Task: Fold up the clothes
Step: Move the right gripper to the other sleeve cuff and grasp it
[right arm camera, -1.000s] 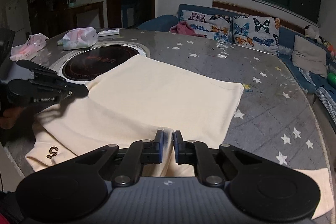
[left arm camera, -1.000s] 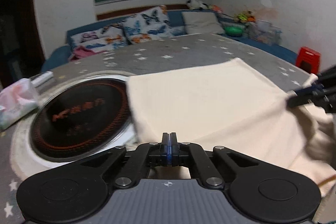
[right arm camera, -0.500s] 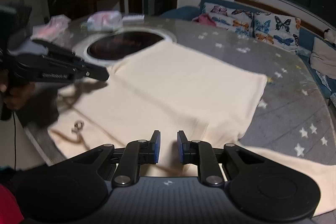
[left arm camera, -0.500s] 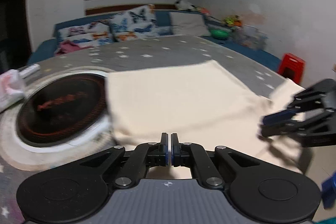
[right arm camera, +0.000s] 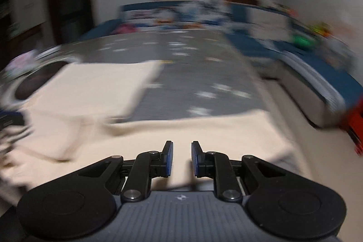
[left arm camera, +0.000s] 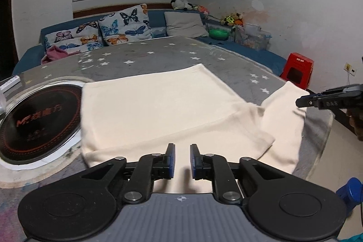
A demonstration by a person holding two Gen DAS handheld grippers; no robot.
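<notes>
A cream garment point(left arm camera: 158, 101) lies folded flat on the grey star-patterned table point(left arm camera: 158, 56). One sleeve point(left arm camera: 283, 119) stretches to the table's right edge. My left gripper point(left arm camera: 182, 146) hovers over the garment's near edge. Its jaws are opening, and nothing is pinched between them. My right gripper point(left arm camera: 302, 101) shows at the far right, above the sleeve's end. The right wrist view is blurred by motion. There the right gripper point(right arm camera: 182, 143) is open over the sleeve point(right arm camera: 204, 133), its blue pads apart and free of cloth, and the garment's body point(right arm camera: 90, 87) lies to the left.
A round black cooktop point(left arm camera: 36, 119) is set into the table left of the garment. A blue sofa with butterfly cushions point(left arm camera: 122, 26) runs behind the table. A red stool point(left arm camera: 297, 69) stands on the floor past the table's right edge.
My left jaws went from shut to parted and let the cloth go. My right gripper swung away from the garment's middle to the sleeve at the right edge.
</notes>
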